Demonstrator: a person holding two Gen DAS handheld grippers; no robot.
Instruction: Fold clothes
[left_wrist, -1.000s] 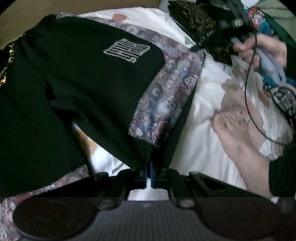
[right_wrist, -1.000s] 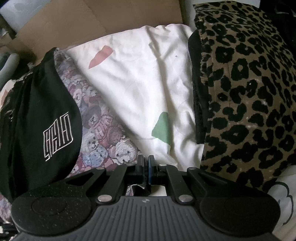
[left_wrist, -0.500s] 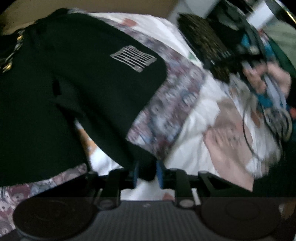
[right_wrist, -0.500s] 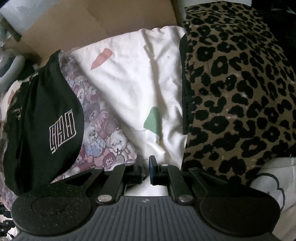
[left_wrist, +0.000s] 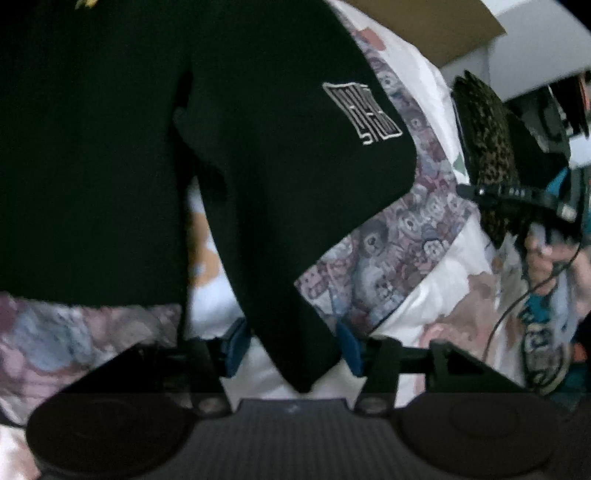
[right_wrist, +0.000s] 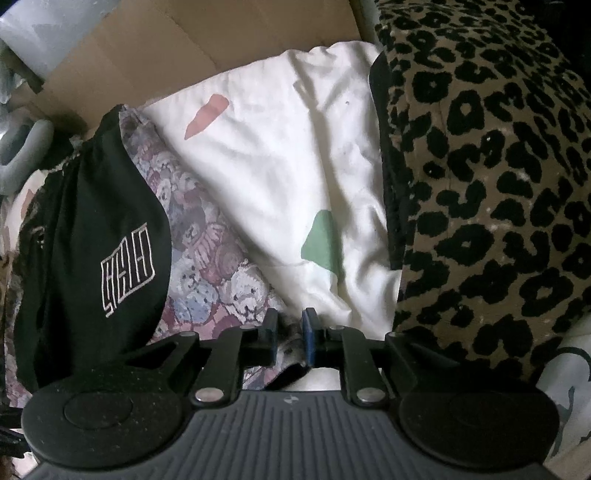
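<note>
Two handheld grippers worked over a bed strewn with clothing as a person folded laundry. The left gripper (left_wrist: 291, 347) pointed steeply down with its blue pads spread and its jaws opening; a corner of the black garment (left_wrist: 258, 166) hung between them, and the pads did not appear to press on the cloth. That garment, marked with a white outlined logo (left_wrist: 362, 112), lay draped across a teddy-bear print fabric (left_wrist: 399, 251) on the white bedding (left_wrist: 436, 295), filling most of the left wrist view. The right gripper (right_wrist: 290, 336) hovered at the edge of the same bear-print fabric (right_wrist: 207, 258), its jaws opening from a narrow gap; a fold of that printed cloth lay between the pads, though whether they touched it could not be told. From the right wrist camera the black garment (right_wrist: 92, 240) sat to the left, its logo (right_wrist: 127, 267) turned sideways, while a leopard-print blanket (right_wrist: 498, 184) rose on the right, against the white bedding (right_wrist: 295, 166) with its pink and green patches. Brown cardboard (right_wrist: 184, 48) stood behind the bed. In the left wrist view a hand (left_wrist: 550, 262) gripped the other tool at far right, a thin black cable (left_wrist: 517, 306) trailing below it.
</note>
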